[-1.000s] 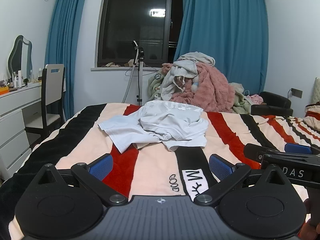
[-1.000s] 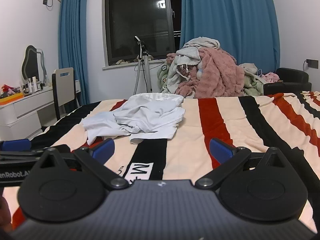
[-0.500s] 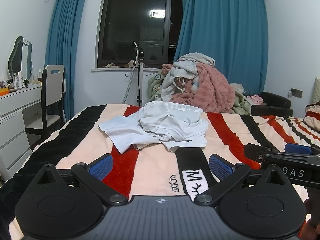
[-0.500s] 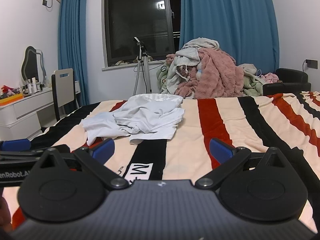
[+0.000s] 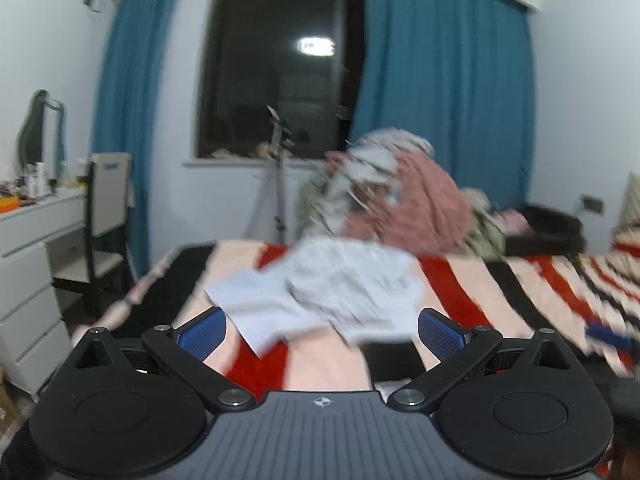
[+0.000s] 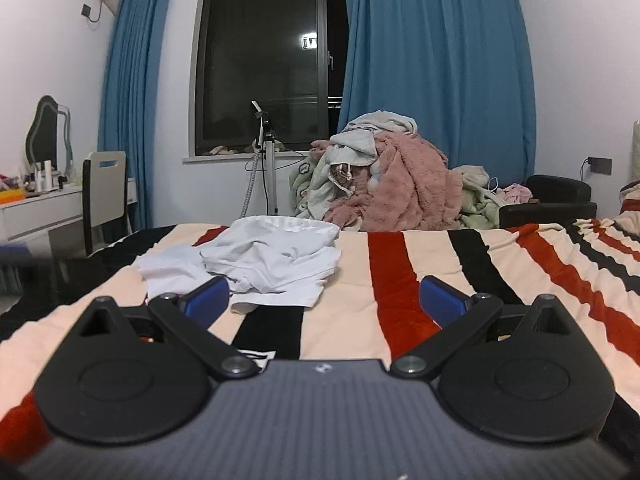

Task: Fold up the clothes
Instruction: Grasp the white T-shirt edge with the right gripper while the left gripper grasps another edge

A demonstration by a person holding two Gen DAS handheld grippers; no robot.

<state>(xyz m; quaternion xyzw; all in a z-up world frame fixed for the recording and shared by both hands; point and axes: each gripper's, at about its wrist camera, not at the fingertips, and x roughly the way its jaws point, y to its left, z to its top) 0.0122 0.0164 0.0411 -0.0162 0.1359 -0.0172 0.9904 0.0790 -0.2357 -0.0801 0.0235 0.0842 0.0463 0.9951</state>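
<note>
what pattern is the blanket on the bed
Broad stripes of red, black and cream on the blanket, clearest in the right wrist view; the left wrist view is blurred.

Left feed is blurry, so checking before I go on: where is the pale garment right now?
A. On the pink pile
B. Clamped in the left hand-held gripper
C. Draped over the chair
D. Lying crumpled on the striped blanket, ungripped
D: the pale garment lies crumpled on the striped blanket, ahead of both open grippers.

The crumpled white cotton-like garment [image 6: 256, 258] looks smooth and matt on the plush striped blanket [image 6: 420, 264]; behind it, a fuzzy pink fleece throw [image 6: 408, 188].
</note>
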